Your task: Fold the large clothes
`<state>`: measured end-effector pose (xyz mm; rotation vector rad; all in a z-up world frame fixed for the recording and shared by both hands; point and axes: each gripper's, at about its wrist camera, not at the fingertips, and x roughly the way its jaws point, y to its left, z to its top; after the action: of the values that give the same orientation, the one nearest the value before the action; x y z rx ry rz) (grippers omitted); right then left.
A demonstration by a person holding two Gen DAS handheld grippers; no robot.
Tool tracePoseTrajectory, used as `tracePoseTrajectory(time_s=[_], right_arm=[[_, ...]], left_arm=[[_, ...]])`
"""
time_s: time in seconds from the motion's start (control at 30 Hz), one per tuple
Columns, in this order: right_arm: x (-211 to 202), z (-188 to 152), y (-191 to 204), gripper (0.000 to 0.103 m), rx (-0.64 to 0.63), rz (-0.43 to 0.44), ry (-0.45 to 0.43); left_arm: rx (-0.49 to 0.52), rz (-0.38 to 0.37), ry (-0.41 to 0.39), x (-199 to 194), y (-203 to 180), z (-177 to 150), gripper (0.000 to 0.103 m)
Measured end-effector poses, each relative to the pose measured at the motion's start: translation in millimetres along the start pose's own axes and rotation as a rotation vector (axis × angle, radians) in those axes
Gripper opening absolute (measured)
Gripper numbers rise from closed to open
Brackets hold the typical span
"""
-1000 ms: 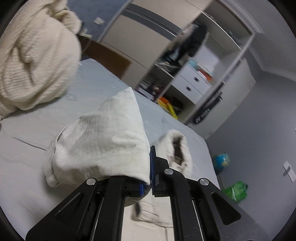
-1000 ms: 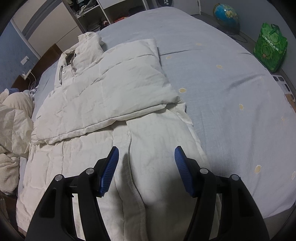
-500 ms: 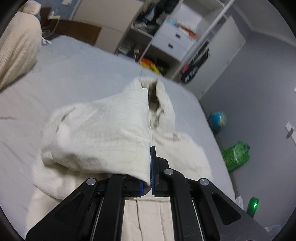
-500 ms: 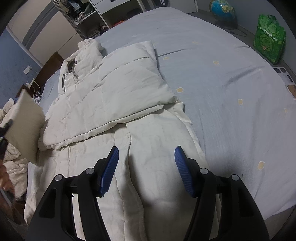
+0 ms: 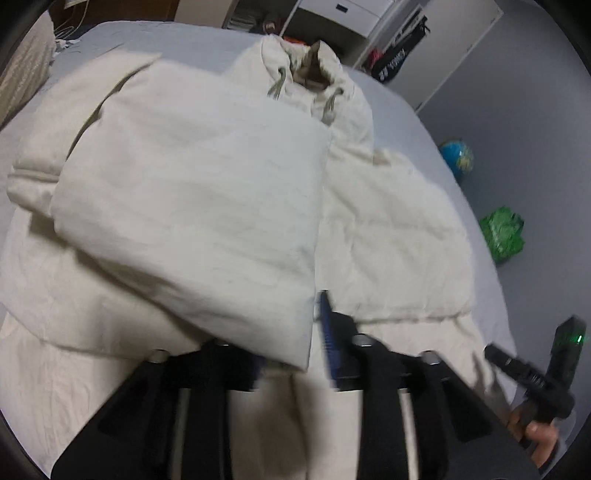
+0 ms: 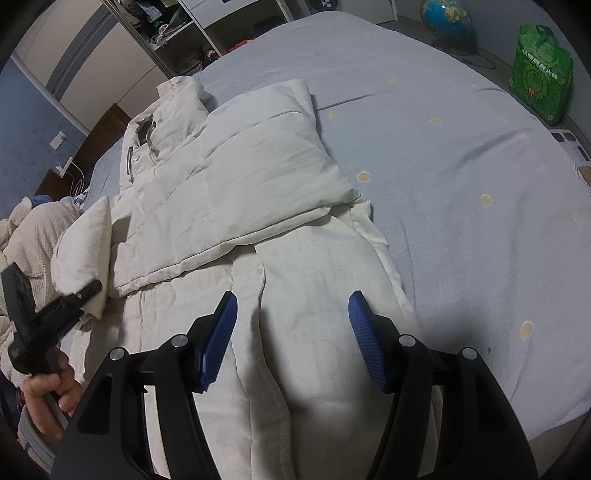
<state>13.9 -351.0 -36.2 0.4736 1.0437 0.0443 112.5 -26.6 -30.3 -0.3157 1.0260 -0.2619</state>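
Observation:
A cream padded jacket (image 6: 236, 206) lies on the bed, collar (image 6: 173, 107) at the far end, one sleeve folded across its chest. My left gripper (image 5: 295, 332) holds the other sleeve (image 5: 207, 206) over the jacket body; its jaws have parted a little, with the cuff edge still between them. It also shows at the left of the right wrist view (image 6: 85, 291), with the sleeve (image 6: 85, 240) rising from it. My right gripper (image 6: 290, 332) is open and empty, hovering over the jacket's lower front panel. It appears in the left wrist view (image 5: 532, 369).
The bed has a light blue sheet (image 6: 461, 155) with small yellow spots. A crumpled cream blanket (image 6: 26, 236) lies at the left. A globe (image 6: 447, 18) and a green bag (image 6: 541, 74) stand on the floor to the right. Open wardrobe shelves (image 6: 184, 37) stand behind the bed.
My left gripper has carried the sleeve from the bed's side across onto the jacket body, and its jaws have begun to part. My right gripper has stayed open over the lower panel.

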Motion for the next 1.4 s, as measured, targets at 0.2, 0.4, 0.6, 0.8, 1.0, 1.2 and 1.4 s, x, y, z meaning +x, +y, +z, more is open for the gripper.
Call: tracePoseTrajectory(time_s=[0.2, 0.4, 0.6, 0.8, 1.0, 1.2, 1.4], right_arm=[[0, 0, 1, 0.059, 0.0, -0.006, 0.001], [1, -1, 6, 0.059, -0.018, -0.037, 0.004], [4, -2, 23, 0.059, -0.1, -0.084, 0.018], [0, -7, 66, 0.059, -0.252, -0.075, 0.032], [5, -14, 148, 0.059, -0.438, -0.028, 0.047], [24, -26, 253, 0.059, -0.637, 0.046, 0.067], [53, -33, 340, 0.059, -0.768, 0.05, 0.077]], left_arm=[[0.12, 0.039, -0.028, -36, -5, -21, 0.084], [0.117, 0.068, -0.072, -83, 23, -38, 0.087], [-0.021, 0.147, -0.167, -128, 74, -38, 0.088], [-0.093, 0.242, -0.214, -158, 112, -38, 0.088], [-0.194, 0.274, -0.181, -155, 147, -51, 0.088], [-0.275, 0.263, -0.143, -151, 167, -54, 0.088], [-0.328, 0.273, -0.12, -146, 179, -57, 0.084]])
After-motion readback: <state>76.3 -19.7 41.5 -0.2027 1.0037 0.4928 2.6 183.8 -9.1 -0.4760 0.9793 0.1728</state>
